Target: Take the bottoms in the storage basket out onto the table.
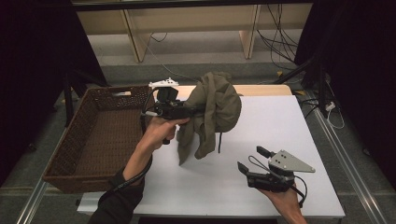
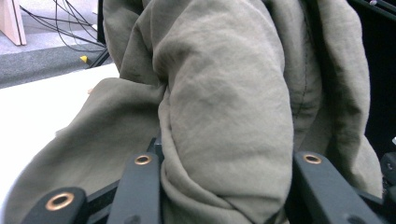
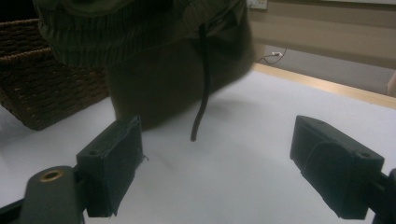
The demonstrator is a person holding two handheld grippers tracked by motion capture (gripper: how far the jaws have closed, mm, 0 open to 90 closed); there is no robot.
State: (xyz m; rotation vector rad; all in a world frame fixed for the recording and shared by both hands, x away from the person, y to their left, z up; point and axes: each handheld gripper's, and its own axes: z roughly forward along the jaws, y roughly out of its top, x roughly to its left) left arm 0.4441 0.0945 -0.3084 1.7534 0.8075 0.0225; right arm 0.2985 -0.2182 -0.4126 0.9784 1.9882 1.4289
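Nearest to us, low at the front of the table, sits the right gripper, held in the person's right hand just above the white table. Its jaws stand wide apart with nothing between them — in the right gripper view we see only bare tabletop in the gap.

The olive-green garment hangs well apart from it, up and to the left, bunched in a thick fold and lifted off the table. Its lower edge dangles close over the surface, and a dark drawstring trails down from it (the tip hangs free, between the right jaws' line of sight and the cloth).

To the left, a brown wicker basket rests against the table's edge, just beside the left hand. Nothing lies between garment and basket.

The left gripper points level toward the garment, its jaws clamped on a thick roll of the fabric — in its own view the cloth bulges between both black jaws.
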